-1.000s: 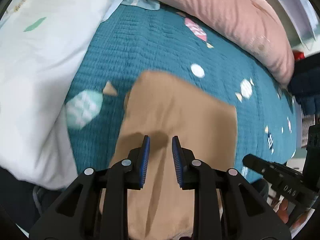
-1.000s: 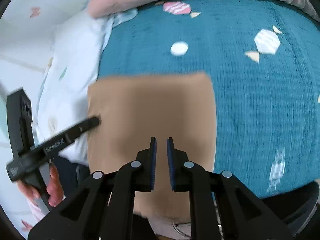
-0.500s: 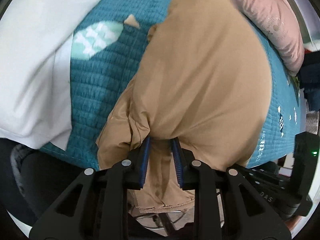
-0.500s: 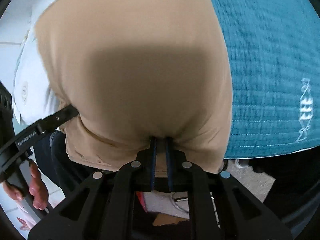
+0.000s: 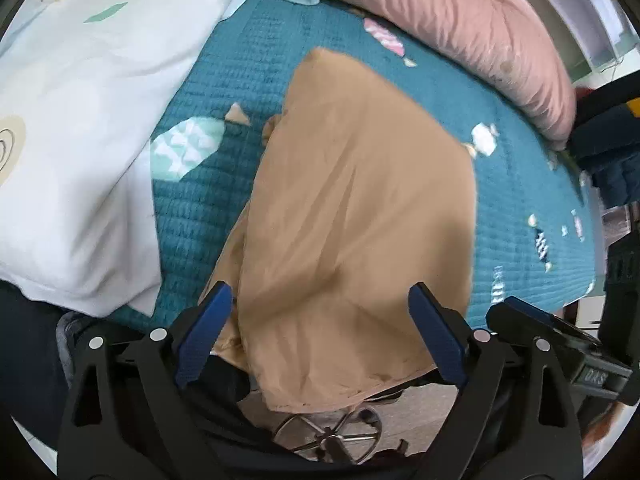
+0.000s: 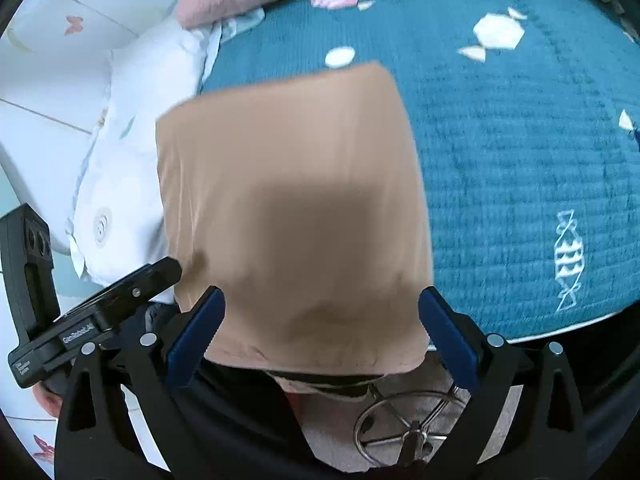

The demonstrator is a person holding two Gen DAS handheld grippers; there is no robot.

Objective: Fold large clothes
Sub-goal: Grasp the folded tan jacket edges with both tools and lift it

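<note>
A folded tan garment (image 5: pixel 360 208) lies on the teal bedspread (image 5: pixel 248 64), its near end hanging over the bed's front edge. It also fills the middle of the right wrist view (image 6: pixel 288 200). My left gripper (image 5: pixel 320 312) is wide open, its blue pads either side of the garment's near end, holding nothing. My right gripper (image 6: pixel 320 312) is also wide open over the near hem, holding nothing. The left gripper's body (image 6: pixel 92 320) shows at the left of the right wrist view.
A white pillow (image 5: pixel 72 120) lies to the left of the garment and a pink duvet (image 5: pixel 460 16) along the back. The bedspread (image 6: pixel 520 152) stretches to the right. A metal chair base (image 6: pixel 408 428) stands on the floor below the bed edge.
Both grippers were shut on the garment's near edge half a second ago; now both have opened wide and let it go, and the garment lies flatter on the bed.
</note>
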